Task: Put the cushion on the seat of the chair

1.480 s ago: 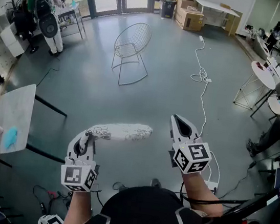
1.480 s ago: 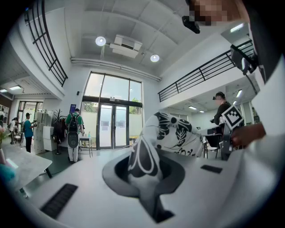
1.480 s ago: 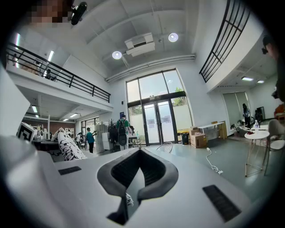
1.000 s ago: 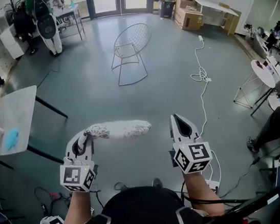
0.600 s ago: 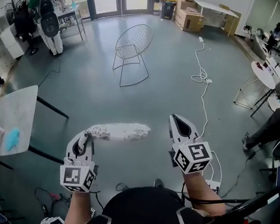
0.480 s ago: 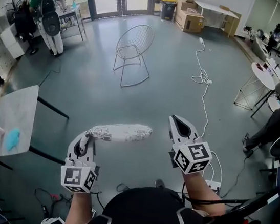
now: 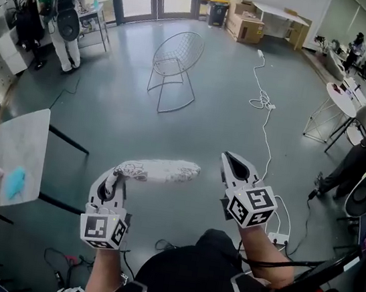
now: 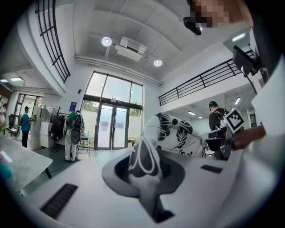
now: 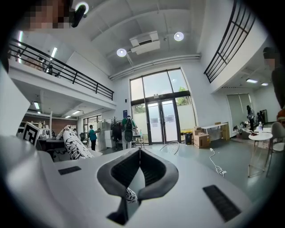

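Left gripper (image 7: 117, 173) pinches one end of the patterned cushion (image 7: 162, 170), held level above the floor (image 7: 106, 118). Right gripper (image 7: 232, 161) is pressed together, empty. Wire chair (image 7: 174, 63) stands well apart, its seat bare.

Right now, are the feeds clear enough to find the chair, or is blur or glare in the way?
Head view: evenly lit, sharp, edges bowed; the wire chair reads clearly. Left gripper view: fisheye, dark corners; the cushion pinched in the left claw is close, soft and blocks the middle. Right gripper view: glass doors bright; the chair shows small beyond the shut right claw.
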`<action>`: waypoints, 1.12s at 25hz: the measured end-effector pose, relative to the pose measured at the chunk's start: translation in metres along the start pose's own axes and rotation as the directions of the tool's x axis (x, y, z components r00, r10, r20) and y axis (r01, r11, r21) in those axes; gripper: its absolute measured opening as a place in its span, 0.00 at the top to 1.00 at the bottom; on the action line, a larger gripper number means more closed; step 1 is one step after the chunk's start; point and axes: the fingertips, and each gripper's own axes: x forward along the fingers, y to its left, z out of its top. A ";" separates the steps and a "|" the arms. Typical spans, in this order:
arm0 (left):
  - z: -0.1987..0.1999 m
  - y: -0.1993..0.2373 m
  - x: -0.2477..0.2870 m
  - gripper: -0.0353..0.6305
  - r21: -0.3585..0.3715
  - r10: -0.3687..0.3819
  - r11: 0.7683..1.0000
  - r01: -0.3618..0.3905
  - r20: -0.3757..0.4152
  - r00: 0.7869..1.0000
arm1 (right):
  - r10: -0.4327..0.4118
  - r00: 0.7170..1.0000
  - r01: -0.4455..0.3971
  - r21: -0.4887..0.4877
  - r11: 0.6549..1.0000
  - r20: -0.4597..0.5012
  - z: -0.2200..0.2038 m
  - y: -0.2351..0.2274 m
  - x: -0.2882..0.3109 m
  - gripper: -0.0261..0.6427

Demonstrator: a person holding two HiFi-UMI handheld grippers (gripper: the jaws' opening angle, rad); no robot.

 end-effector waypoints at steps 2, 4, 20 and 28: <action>0.000 0.008 0.001 0.92 -0.002 0.004 1.000 -0.004 0.006 1.000 | -0.003 1.000 0.003 -0.003 1.000 -0.012 -0.001 0.003 0.006 0.95; -0.001 0.013 0.004 0.92 -0.003 0.006 1.000 -0.006 0.006 1.000 | 0.000 1.000 0.000 -0.013 1.000 -0.012 0.002 0.004 0.012 0.95; 0.002 0.044 0.100 0.92 0.001 0.089 0.996 -0.089 -0.035 0.995 | 0.106 0.994 -0.107 0.001 0.994 0.019 0.017 -0.047 0.134 0.94; 0.007 0.044 0.179 0.92 -0.005 0.102 0.995 -0.102 -0.046 0.994 | 0.123 0.992 -0.123 0.019 0.992 0.014 0.023 -0.109 0.188 0.94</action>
